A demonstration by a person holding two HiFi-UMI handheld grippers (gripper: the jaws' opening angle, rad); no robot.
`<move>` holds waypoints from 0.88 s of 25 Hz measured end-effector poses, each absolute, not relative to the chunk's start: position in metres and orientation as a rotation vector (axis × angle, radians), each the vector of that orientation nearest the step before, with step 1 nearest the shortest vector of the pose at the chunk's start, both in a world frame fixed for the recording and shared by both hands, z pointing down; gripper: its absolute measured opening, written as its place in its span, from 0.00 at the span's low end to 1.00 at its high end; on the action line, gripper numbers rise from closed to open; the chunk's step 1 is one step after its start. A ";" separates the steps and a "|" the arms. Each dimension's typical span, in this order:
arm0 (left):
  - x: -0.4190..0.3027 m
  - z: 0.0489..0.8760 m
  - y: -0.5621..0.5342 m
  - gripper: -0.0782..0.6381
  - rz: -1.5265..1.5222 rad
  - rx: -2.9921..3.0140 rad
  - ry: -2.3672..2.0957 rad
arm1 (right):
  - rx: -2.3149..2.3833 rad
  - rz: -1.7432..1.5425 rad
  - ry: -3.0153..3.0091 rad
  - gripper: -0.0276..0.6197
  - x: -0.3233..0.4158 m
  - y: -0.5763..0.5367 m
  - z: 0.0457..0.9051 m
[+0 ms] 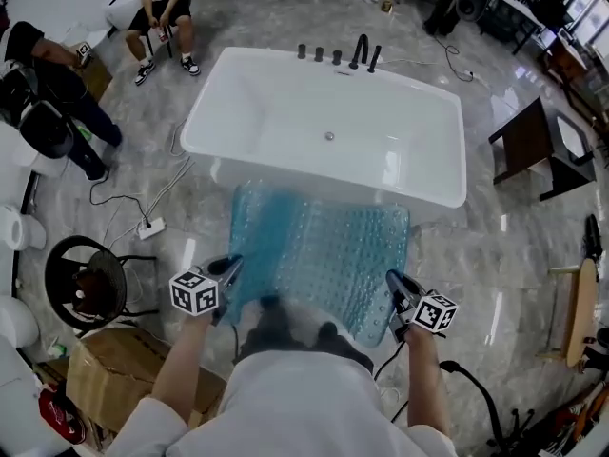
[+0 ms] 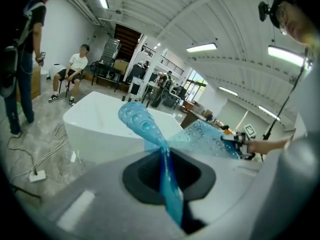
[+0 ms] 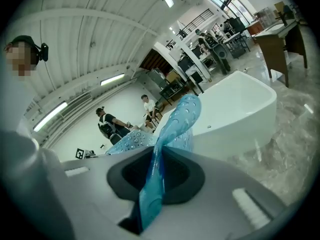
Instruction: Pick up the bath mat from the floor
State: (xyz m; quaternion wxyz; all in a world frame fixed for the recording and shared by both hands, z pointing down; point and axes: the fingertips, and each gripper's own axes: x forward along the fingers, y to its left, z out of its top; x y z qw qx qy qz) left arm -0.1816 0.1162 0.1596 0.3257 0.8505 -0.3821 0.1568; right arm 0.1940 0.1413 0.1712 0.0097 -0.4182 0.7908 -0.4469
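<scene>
**A:** Where is the bath mat (image 1: 319, 246) hanging at this moment?

**B:** The translucent blue sheet is stretching between the two grippers, lifted off the marble floor (image 1: 495, 246). In the head view its far edge is overlapping the near wall of the white bathtub (image 1: 285, 112) at twelve o'clock. Whether it is touching the tub cannot be told.

**A:** What is the left gripper (image 1: 231, 268) doing?

**B:** It is clenching its jaws on the mat's corner at eight o'clock. The left gripper view is showing the bubbled blue sheet running straight through the pinched jaws and fanning out beyond them.

**A:** And the right gripper (image 1: 394, 284)?

**B:** It is grasping the corner at four o'clock the same way, with a fold of the mat rising out of its tight jaws.

**A:** What is lying around the mat?

**B:** A cardboard box (image 1: 95, 374) is sitting at seven o'clock and a white power strip (image 1: 150, 227) is lying at nine o'clock. A seated person (image 1: 164, 8) is resting at eleven o'clock, beyond the tub. A black faucet (image 1: 362, 53) is standing on the tub's far rim.
</scene>
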 end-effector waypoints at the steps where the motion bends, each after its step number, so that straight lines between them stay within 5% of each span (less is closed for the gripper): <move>1: -0.173 0.155 0.128 0.13 0.384 2.225 -1.016 | -1.276 -1.391 2.486 0.10 0.198 0.150 0.167; 22: -0.140 0.077 0.290 0.13 0.143 2.172 -1.093 | -1.019 -1.295 2.406 0.11 0.238 0.265 0.083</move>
